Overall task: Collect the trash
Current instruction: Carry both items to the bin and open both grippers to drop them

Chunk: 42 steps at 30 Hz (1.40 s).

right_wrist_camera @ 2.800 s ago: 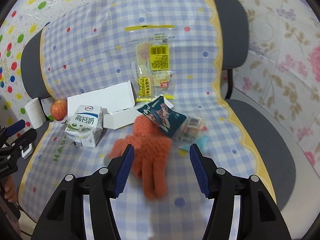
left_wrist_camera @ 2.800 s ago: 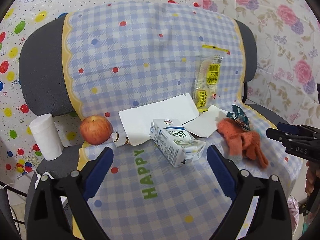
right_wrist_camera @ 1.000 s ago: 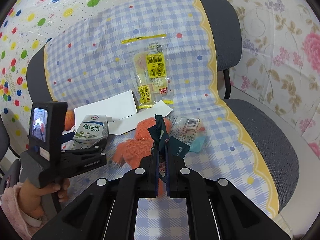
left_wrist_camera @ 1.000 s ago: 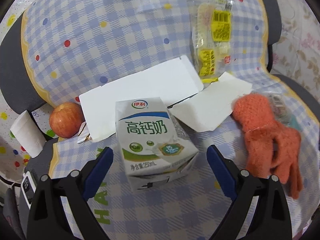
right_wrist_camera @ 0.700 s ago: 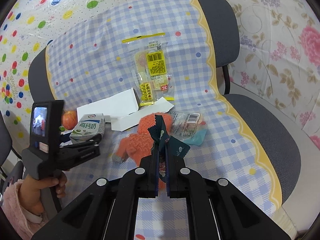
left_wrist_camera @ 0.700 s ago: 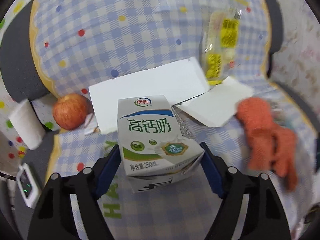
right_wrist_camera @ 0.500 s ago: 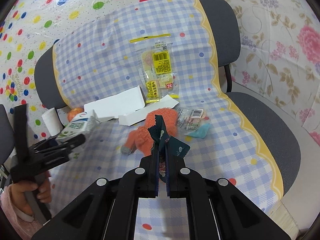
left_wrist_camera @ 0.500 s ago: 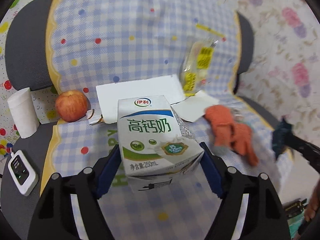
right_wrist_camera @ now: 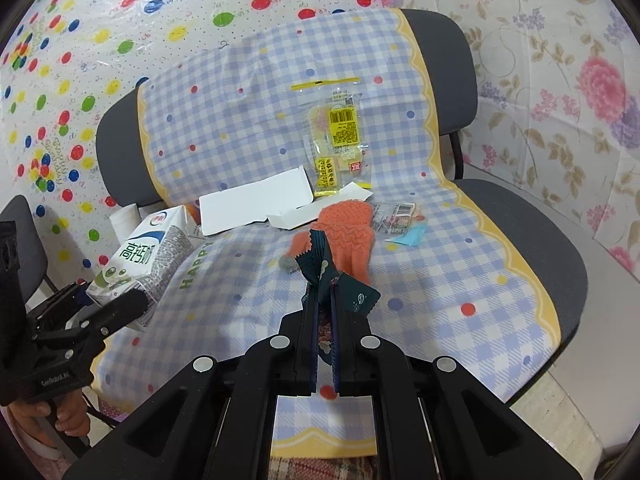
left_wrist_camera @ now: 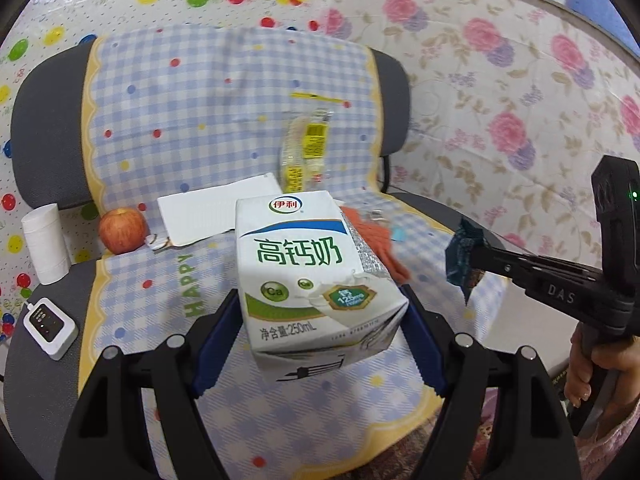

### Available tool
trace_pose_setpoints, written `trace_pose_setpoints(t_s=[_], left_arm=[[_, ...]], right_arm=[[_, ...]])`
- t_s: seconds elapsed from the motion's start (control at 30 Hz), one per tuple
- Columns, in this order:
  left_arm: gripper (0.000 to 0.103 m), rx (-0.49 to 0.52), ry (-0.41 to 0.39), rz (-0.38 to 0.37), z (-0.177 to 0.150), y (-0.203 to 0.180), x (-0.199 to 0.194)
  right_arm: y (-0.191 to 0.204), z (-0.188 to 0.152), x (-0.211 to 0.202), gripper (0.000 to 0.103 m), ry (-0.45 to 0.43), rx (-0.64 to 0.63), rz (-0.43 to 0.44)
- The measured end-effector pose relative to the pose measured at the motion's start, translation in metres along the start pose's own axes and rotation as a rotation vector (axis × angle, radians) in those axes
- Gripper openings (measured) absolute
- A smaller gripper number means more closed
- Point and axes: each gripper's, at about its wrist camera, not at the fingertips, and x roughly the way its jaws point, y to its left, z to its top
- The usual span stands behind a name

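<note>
Two pieces of trash are already in hand, so the step under way looks like the carry, with no bin in sight in either view. Farthest left on the chair sit things that seem no part of the job: a paper roll (left_wrist_camera: 44, 249), a small white device (left_wrist_camera: 50, 327) and an apple (left_wrist_camera: 123, 230). The left gripper (left_wrist_camera: 320, 320) has its jaws pressed against both sides of a milk carton (left_wrist_camera: 310, 276), which is held lifted above the checked cloth (left_wrist_camera: 224, 92), its torn top corner toward the camera. Behind it lie a flattened white box (right_wrist_camera: 256, 204), a clear snack bag (right_wrist_camera: 338, 144) leaning on the backrest, an orange glove (right_wrist_camera: 348, 232) and a small clear wrapper (right_wrist_camera: 394, 216) just beside the glove. The right gripper (right_wrist_camera: 324, 300) is closed tight on a dark teal wrapper (right_wrist_camera: 320, 256), clear of the seat. Next, I would judge, both loads need taking to wherever the rubbish goes and releasing, then coming back for the snack bag, box and clear wrapper.
</note>
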Motion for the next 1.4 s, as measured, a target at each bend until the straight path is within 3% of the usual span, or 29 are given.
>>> trace_pose_setpoints(t_s=[0.53, 0.93, 1.4], left_arm=[[0.075, 0.166, 0.069, -0.323, -0.035, -0.111, 0.006], [0.076, 0.294, 0.144, -0.528, -0.065, -0.194, 0.024], [0.078, 0.402, 0.234, -0.559, -0.093, -0.245, 0.057]], right_arm=[[-0.059, -0.067, -0.094, 0.007, -0.014, 0.108, -0.221], [-0.116, -0.126, -0.134, 0.009, 0.063, 0.238, -0.393], [-0.159, -0.168, -0.132, 0.011, 0.107, 0.359, -0.399]])
